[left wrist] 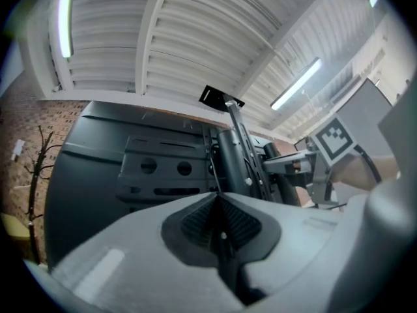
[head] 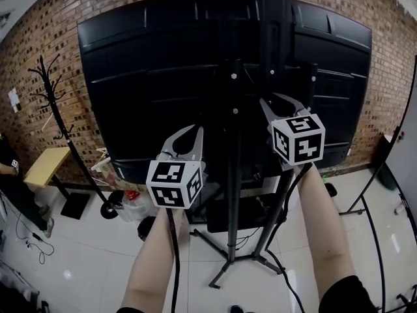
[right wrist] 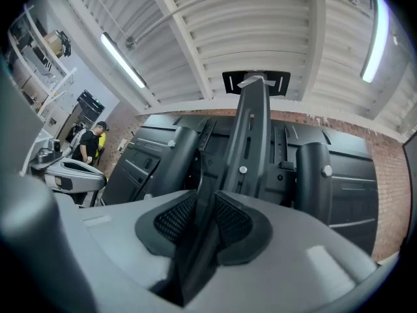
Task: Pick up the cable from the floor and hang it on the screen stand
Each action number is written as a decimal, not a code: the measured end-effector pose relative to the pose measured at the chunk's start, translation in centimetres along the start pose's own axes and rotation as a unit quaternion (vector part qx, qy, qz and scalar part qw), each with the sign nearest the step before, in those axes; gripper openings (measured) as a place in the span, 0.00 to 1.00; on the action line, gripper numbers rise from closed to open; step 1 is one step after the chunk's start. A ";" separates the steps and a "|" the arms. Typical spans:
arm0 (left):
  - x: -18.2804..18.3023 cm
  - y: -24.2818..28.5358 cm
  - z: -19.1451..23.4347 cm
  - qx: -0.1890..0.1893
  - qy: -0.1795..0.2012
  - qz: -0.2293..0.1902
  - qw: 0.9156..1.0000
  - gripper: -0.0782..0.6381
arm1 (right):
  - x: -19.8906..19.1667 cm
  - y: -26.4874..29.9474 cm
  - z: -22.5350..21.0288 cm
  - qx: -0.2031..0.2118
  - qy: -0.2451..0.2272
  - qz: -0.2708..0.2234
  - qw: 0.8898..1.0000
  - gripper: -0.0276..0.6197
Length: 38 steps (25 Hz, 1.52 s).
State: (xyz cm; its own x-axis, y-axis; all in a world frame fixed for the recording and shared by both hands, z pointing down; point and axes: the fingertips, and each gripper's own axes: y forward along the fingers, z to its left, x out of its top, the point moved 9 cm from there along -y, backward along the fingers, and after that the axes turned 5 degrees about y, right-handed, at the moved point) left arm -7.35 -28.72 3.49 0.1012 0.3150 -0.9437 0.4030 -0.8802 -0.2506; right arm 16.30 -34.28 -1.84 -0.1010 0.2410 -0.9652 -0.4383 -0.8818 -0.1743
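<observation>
I face the black back of the big screen (head: 163,64) on its stand pole (head: 233,175). Both grippers are raised in front of it. My right gripper (head: 273,103) (right wrist: 207,194) stands open, and a black cable (right wrist: 199,175) runs up through the gap between its pads, close to the pole (right wrist: 251,142). My left gripper (head: 189,135) (left wrist: 218,197) is shut, lower and to the left. Only a thin dark slit shows between its pads, and I cannot tell whether anything is in it. A black cable (head: 174,259) hangs beside my left arm. Another cable (head: 285,280) trails to the floor under my right arm.
The stand's tripod legs (head: 225,272) spread over the white tiled floor. A black coat rack (head: 55,109) and a yellow table (head: 45,165) stand at left, with bags (head: 133,204) by the screen's lower edge. A second thin stand (head: 371,194) is at right. A brick wall is behind.
</observation>
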 end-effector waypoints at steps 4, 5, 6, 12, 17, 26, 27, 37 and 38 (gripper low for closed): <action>0.1 -1.8 0.6 0.017 0.001 -0.006 1.000 0.12 | 0.0 -2.6 0.8 -0.007 0.020 -0.025 0.999 0.18; 0.0 -2.2 0.7 0.019 0.004 -0.005 1.000 0.12 | 0.0 -3.1 1.1 -0.008 0.024 -0.033 0.999 0.18; -0.1 -2.7 0.7 0.020 0.006 -0.004 1.000 0.12 | 0.0 -3.6 1.6 -0.008 0.028 -0.039 0.999 0.18; 0.6 -6.3 0.4 0.020 0.024 -0.031 0.999 0.12 | 0.3 -6.8 5.4 0.005 0.030 -0.079 0.996 0.13; 1.5 -10.0 0.0 -0.001 0.039 -0.055 0.998 0.12 | 0.3 -9.4 9.2 0.024 0.022 -0.115 0.993 0.08; -0.7 -16.3 -1.4 -0.004 0.016 -0.071 0.997 0.12 | -2.8 -13.9 16.7 0.050 -0.017 -0.140 0.989 0.07; -1.3 -16.7 -1.7 -0.007 0.008 -0.069 0.998 0.12 | -3.3 -14.3 17.6 0.051 -0.019 -0.140 0.989 0.07; -7.7 -20.6 -6.0 -0.048 -0.026 -0.002 0.999 0.12 | -10.0 -17.4 22.8 0.064 0.048 -0.110 0.991 0.05; -8.3 -21.0 -6.2 -0.049 -0.027 0.006 0.998 0.12 | -10.8 -17.8 22.9 0.061 0.054 -0.103 0.991 0.05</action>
State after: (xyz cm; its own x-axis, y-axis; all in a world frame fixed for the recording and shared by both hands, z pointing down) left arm -11.00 -10.59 17.94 0.0588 0.2839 -0.9571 0.4888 -0.8441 -0.2203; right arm 4.77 -11.96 16.17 0.0951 0.3609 -0.9277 -0.5453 -0.7608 -0.3519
